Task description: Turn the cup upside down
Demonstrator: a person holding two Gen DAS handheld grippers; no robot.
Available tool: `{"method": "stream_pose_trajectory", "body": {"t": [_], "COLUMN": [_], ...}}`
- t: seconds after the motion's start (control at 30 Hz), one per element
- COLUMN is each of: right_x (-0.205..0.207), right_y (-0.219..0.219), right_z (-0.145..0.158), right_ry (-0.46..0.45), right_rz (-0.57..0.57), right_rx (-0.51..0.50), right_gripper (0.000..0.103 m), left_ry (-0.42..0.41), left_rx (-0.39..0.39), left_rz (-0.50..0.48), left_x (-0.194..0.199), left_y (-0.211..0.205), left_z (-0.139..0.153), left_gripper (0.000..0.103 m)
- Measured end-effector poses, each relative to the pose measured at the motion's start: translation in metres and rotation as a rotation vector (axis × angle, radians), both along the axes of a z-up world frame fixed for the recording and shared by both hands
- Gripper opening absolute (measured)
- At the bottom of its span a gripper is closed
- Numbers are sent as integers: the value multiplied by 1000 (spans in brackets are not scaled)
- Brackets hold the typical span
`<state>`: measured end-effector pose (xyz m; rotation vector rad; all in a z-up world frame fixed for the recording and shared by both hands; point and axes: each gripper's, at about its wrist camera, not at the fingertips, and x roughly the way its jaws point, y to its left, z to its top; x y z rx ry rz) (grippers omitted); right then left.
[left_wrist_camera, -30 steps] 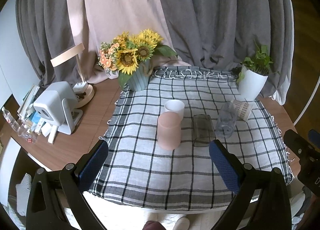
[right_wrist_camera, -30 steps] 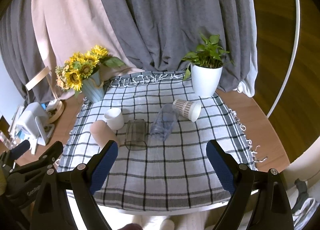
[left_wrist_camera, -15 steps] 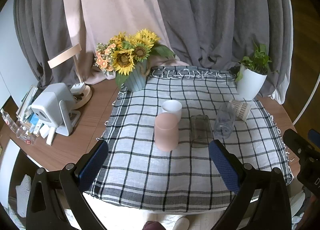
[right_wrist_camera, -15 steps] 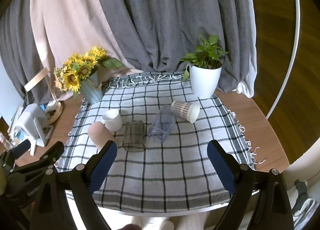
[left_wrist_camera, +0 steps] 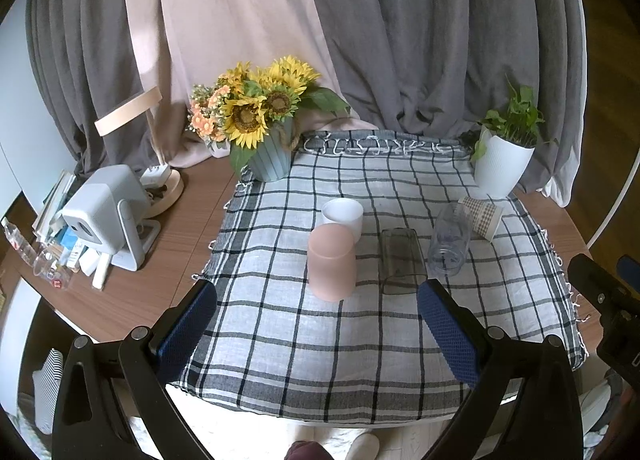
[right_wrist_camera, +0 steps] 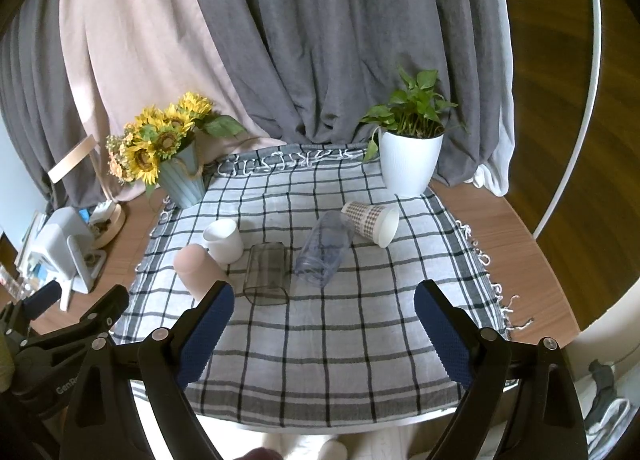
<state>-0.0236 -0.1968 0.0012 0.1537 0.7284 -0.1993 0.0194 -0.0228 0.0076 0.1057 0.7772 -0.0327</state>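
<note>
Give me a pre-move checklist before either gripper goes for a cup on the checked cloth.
1. Left gripper open and empty: ok.
2. Right gripper open and empty: ok.
3. Cup already flipped: pink cup stands with closed end up, ok; needs no move.
4. Cup still to flip: white cup stands mouth up behind the pink one, close to it; whether they touch, cannot tell.
5. Cups standing ready to grip: not ok; smoky glass, clear plastic cup and patterned paper cup lie on their sides on the checked cloth.
6. Open approach to the lying cups from the near edge: ok.
</note>
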Motion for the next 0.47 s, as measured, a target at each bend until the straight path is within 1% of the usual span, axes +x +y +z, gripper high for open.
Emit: {"method": "stream_pose_trajectory", "body": {"t": [0.47], "right_x": [1], "right_y": [-3], "right_z": [-5], "right_ry": [2], "right_rz": [-3], "right_rx": [1], "right_gripper": [92], "left_ry": [0], "left_rx": [4], "left_rz": [0], "left_x": [0], "left_y": [-2], "left_z": [-1], "left_gripper": [103]}}
